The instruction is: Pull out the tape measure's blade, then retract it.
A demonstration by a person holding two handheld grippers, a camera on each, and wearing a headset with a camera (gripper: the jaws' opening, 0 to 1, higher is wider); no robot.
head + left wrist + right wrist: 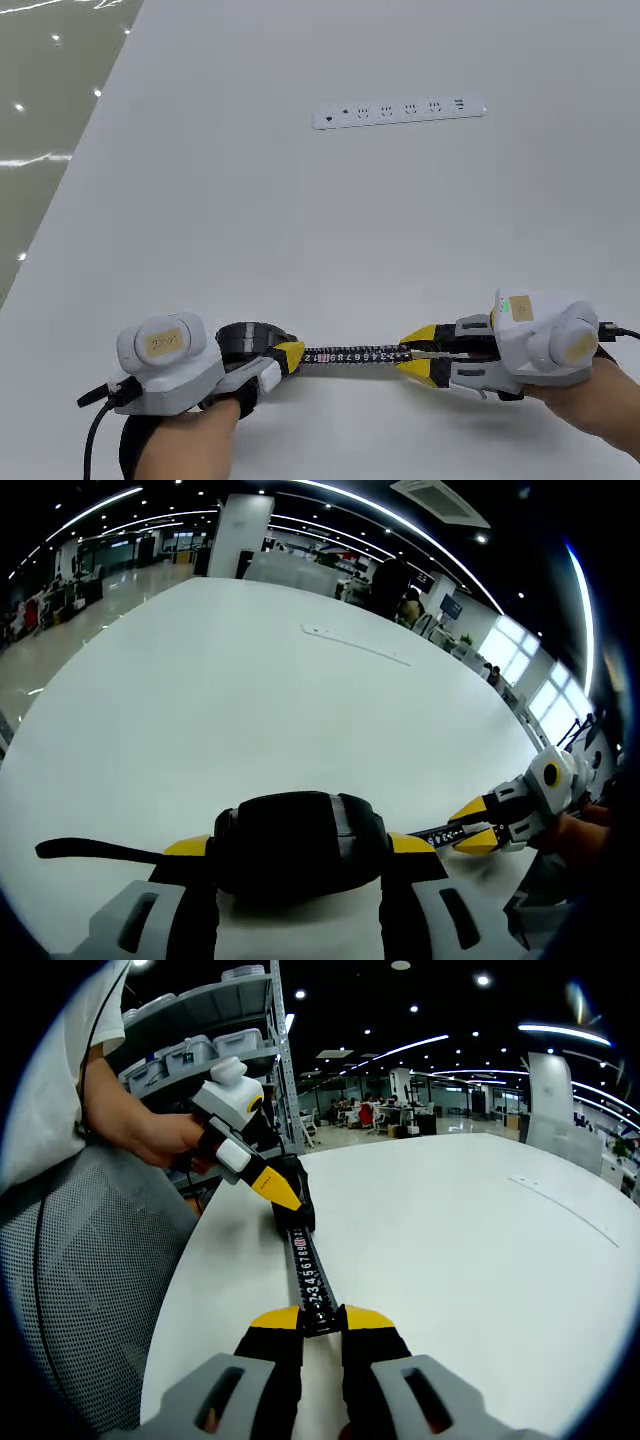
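Outward from the right claw [418, 354], which is closed on the free end of the blade [355, 356], the blade runs straight toward the left claw [283, 358]. That claw is clamped across the black tape measure case [248, 340]. Blade and case sit low on the white surface [300, 220], on the person's side of it. The blade's long axis joins the two claws. Further extension would therefore call for parting them along this line, and retraction for bringing them together.

Beyond the yellow fingertips [418, 335] the white table [250, 220] lies open; a power strip [398, 111] lies well ahead; the tape measure [248, 340] and its blade [355, 356] bar the gap between both finger pairs.
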